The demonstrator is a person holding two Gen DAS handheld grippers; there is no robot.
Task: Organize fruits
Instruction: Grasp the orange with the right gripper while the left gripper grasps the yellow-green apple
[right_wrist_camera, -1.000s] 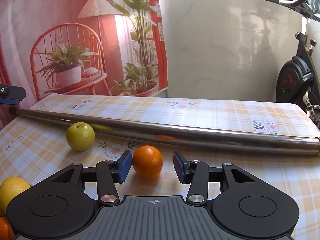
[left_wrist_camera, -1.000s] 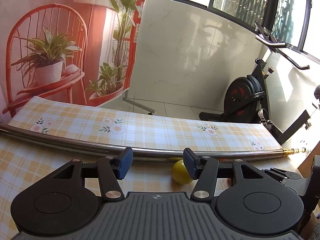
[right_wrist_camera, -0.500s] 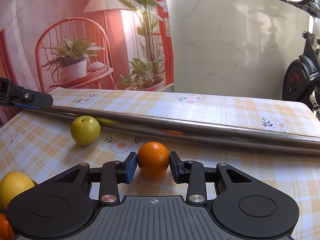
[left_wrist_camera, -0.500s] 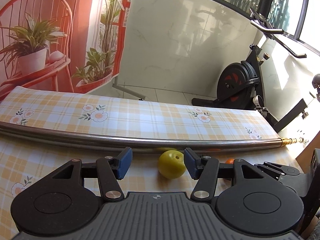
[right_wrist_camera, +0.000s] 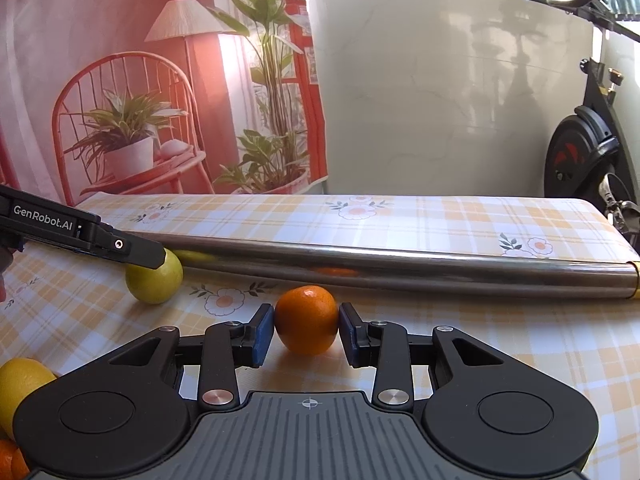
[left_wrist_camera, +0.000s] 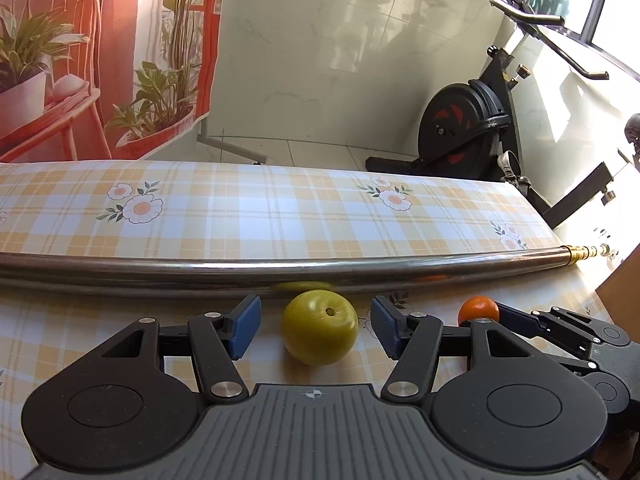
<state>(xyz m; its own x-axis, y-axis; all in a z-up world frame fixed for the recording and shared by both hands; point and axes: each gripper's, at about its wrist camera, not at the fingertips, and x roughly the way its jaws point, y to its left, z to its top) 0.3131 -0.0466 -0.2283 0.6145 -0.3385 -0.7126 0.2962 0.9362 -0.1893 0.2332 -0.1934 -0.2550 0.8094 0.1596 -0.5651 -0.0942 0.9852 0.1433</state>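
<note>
A yellow-green round fruit (left_wrist_camera: 319, 326) rests on the checked tablecloth, between the blue pads of my open left gripper (left_wrist_camera: 316, 326), with gaps on both sides. In the right wrist view an orange (right_wrist_camera: 306, 319) sits between the pads of my right gripper (right_wrist_camera: 307, 334), and both pads touch its sides. The same orange (left_wrist_camera: 478, 309) shows at the right of the left wrist view, beside the right gripper's finger. The green fruit (right_wrist_camera: 154, 281) and a left gripper finger (right_wrist_camera: 80, 236) over it appear at the left of the right wrist view.
A long steel tube (left_wrist_camera: 280, 270) lies across the table just behind the fruits. A yellow lemon (right_wrist_camera: 20, 388) and another orange (right_wrist_camera: 10, 458) sit at the near left. An exercise bike (left_wrist_camera: 472, 132) stands beyond the table's far edge.
My left gripper moved forward and right until the green fruit came between its fingers. My right gripper narrowed onto the orange from a wide opening.
</note>
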